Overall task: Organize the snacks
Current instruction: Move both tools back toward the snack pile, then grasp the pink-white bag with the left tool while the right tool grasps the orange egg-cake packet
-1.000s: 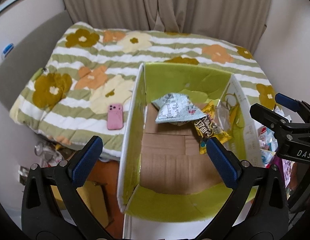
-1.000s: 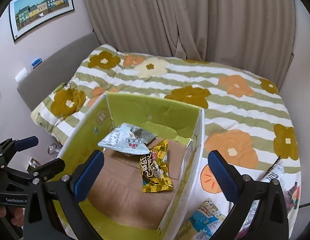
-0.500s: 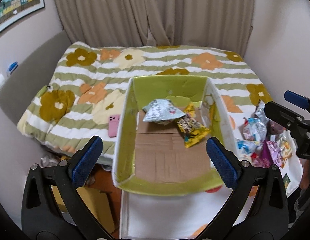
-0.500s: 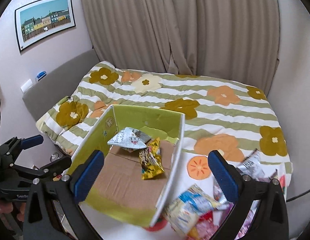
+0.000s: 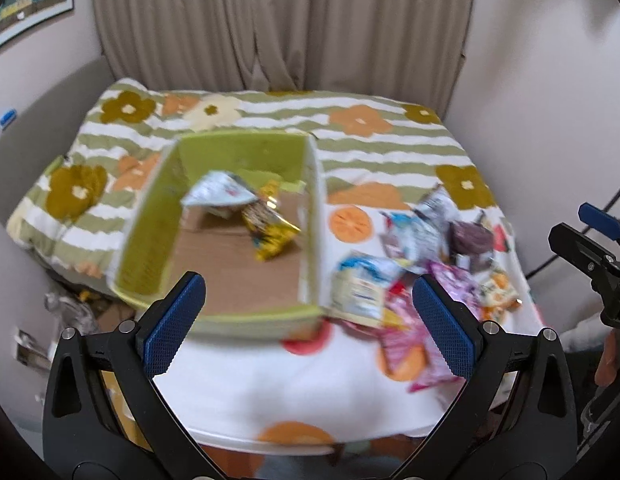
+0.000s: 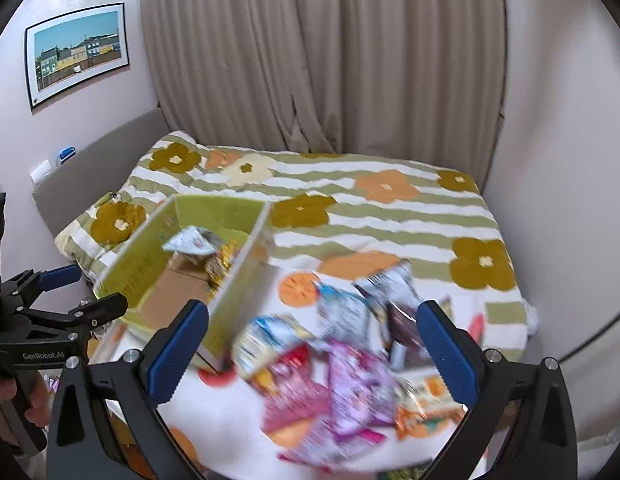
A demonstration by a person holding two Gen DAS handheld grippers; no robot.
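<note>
A green cardboard box [image 5: 150, 232] [image 6: 142, 264] stands open on a white cloth with orange prints. Inside lie a silver-white snack bag [image 5: 218, 192] [image 6: 190, 242] and a yellow snack bag [image 5: 270, 230]. A pile of several loose snack bags [image 5: 410, 264] [image 6: 342, 360] lies on the cloth right of the box. My left gripper [image 5: 306, 324] is open and empty, held above the box's near wall. My right gripper [image 6: 310, 352] is open and empty above the pile. Both views are motion-blurred.
A bed with a green-striped flower blanket [image 5: 350, 128] [image 6: 382, 200] lies behind the box. Beige curtains [image 6: 318, 60] hang at the back. The cloth's near edge [image 5: 294, 436] drops off below my left gripper. Clutter sits on the floor at left [image 5: 66, 312].
Both grippers have pulled back and swung right. The box now looks smaller and further left, and the snack pile has come into view. Both stay open and empty.
</note>
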